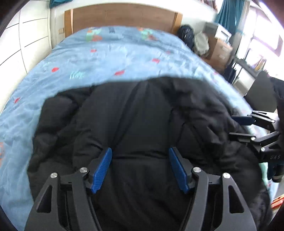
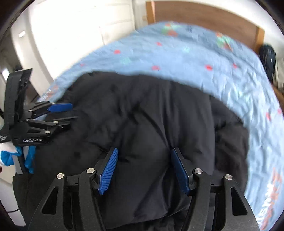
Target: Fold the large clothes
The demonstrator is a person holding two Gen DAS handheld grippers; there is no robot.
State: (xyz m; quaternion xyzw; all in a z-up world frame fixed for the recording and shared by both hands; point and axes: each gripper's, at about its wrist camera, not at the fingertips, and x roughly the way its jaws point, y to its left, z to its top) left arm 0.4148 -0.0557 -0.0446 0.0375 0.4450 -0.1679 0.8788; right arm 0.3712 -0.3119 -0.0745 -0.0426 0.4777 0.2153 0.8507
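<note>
Two grippers, left gripper (image 1: 140, 154) and right gripper (image 2: 143, 154), hover with jaws spread wide and empty over the black puffer jacket (image 1: 142, 110) on the blue bedspread (image 1: 106, 58), the wooden headboard (image 1: 122, 16) at twelve o'clock.

A blue patterned bed (image 1: 110, 58) carries a puffy black jacket (image 1: 142, 115).

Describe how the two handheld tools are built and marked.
Both the left tool and the right tool have black angular linkage arms with silver pivot pins and blue ribbed pads. The left one carries white "GenRobot.AI" lettering on its side.
</note>
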